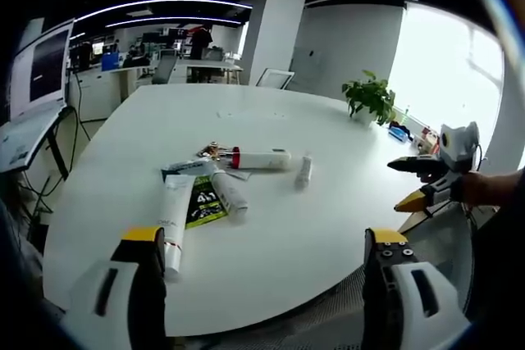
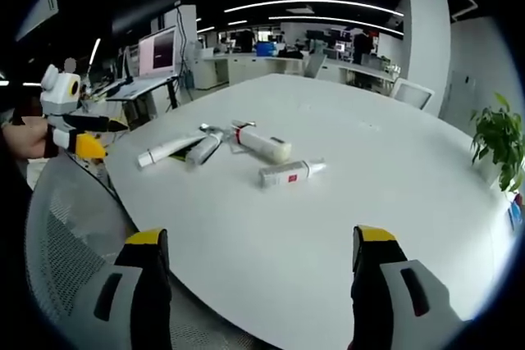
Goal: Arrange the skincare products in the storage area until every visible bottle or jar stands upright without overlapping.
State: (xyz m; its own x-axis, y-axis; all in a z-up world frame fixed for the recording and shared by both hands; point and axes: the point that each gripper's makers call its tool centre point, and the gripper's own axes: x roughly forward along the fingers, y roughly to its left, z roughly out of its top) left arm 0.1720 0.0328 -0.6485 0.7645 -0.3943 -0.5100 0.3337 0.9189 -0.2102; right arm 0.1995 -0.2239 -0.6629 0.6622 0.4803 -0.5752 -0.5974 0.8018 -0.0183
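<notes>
Several skincare products lie flat in a loose cluster on the white round table [image 1: 271, 120]. A white bottle with a red band [image 1: 261, 158] [image 2: 262, 145] lies on its side, with a small tube [image 1: 304, 171] [image 2: 291, 172] next to it. A long white tube [image 1: 172, 223] [image 2: 168, 151], a shorter tube [image 1: 230, 193] [image 2: 203, 150] and a green-black packet [image 1: 201, 200] overlap one another. My left gripper [image 1: 267, 260] [image 2: 74, 133] is open, off the table's near edge. My right gripper [image 2: 261, 256] [image 1: 426, 182] is open too, held beside the table, well short of the products.
A potted plant [image 1: 371, 96] [image 2: 496, 141] stands on the table's far side. A mesh chair [image 2: 74, 235] sits between me and the table edge. A monitor on a stand [image 1: 37, 71] is off to one side. Office desks fill the background.
</notes>
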